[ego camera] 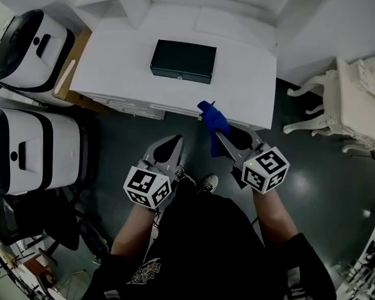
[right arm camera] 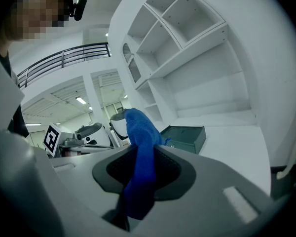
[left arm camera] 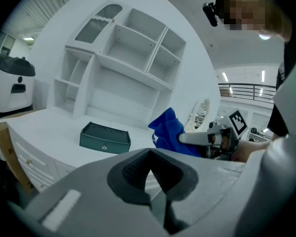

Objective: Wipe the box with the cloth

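A dark green box (ego camera: 183,60) (left arm camera: 105,138) (right arm camera: 186,137) with a small front latch lies flat on the white desk (ego camera: 250,74). My right gripper (ego camera: 217,130) is shut on a blue cloth (ego camera: 212,120) (right arm camera: 139,157) (left arm camera: 170,132), held in front of the desk's near edge, short of the box. The cloth stands up between the right jaws and hangs below them. My left gripper (ego camera: 174,144) is lower and to the left, off the desk, with its jaws closed and nothing between them.
White shelving (left arm camera: 133,58) rises behind the desk. Two white-and-black machines (ego camera: 31,42) (ego camera: 31,149) stand at the left, a cardboard piece (ego camera: 72,67) beside the desk. A white ornate chair (ego camera: 337,99) is at the right. The floor is dark.
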Action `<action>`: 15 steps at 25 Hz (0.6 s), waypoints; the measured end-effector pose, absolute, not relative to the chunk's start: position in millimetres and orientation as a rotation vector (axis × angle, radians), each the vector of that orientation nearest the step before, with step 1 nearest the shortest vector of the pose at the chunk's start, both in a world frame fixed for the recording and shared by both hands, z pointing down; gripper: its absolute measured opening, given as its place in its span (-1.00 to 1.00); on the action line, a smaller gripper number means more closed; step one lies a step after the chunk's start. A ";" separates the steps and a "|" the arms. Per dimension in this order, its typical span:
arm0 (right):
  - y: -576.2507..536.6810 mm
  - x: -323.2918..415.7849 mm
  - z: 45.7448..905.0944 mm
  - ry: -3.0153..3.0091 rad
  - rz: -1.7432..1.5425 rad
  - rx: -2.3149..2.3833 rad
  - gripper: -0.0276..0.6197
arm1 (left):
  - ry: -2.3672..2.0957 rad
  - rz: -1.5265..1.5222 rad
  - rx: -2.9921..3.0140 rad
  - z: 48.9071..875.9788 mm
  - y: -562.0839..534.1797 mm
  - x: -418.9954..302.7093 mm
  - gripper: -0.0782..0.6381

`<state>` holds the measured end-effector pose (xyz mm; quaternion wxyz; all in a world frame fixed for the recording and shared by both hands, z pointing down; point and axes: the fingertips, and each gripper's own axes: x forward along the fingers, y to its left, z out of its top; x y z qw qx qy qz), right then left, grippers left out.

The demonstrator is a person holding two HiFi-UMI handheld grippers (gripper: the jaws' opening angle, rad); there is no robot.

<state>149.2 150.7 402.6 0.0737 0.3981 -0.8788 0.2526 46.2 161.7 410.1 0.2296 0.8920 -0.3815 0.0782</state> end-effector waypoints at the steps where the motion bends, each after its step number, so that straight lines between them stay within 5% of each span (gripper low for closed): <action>1: 149.4 147.2 402.2 -2.638 0.758 1.195 -0.55 | -1.050 0.213 2.454 409.9 160.5 44.1 -0.78; 15: 126.0 103.0 404.6 -2.612 0.753 1.191 -0.55 | -1.056 0.189 2.443 410.1 142.9 -1.2 -0.78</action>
